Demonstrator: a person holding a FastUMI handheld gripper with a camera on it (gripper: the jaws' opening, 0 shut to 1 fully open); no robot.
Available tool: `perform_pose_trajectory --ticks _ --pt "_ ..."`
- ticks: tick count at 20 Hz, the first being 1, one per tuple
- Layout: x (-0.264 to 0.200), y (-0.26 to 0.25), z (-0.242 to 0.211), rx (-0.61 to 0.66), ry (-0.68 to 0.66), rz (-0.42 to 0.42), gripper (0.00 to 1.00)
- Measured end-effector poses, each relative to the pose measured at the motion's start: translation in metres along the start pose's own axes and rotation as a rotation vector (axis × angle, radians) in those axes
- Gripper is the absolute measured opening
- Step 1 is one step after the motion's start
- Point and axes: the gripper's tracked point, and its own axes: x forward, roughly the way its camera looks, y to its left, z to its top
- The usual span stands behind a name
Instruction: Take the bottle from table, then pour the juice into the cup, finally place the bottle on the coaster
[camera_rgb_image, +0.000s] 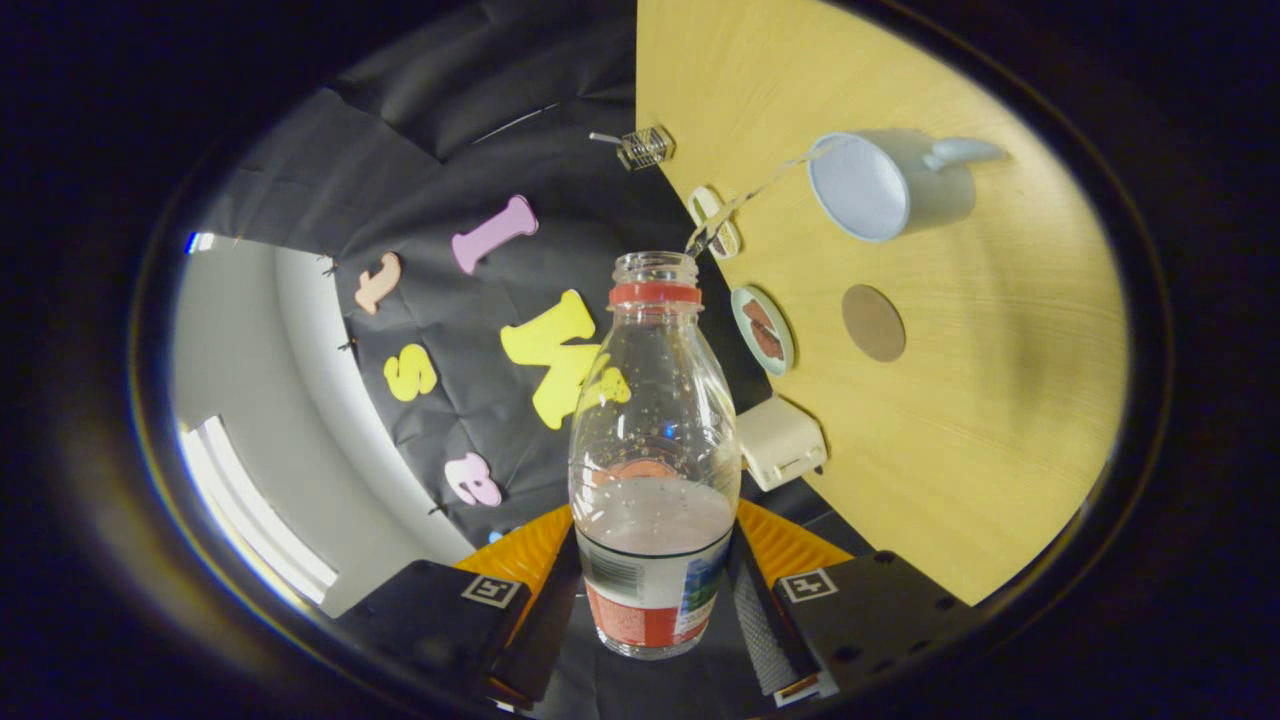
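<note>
Bottle (654, 455) of clear smooth plastic, uncapped, red-collared and roughly a third full of pale juice, sits clamped at its labelled lower body between the gripper (655, 600) fingers, tilted off the yellow wooden bench (980, 400); judged light, slippery, crushable, best held low.
</note>
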Motion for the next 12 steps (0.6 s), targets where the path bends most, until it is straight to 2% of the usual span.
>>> perform_pose_trajectory --ticks 12 --pt "0.022 -0.01 -0.011 0.081 0.038 -0.009 0.79"
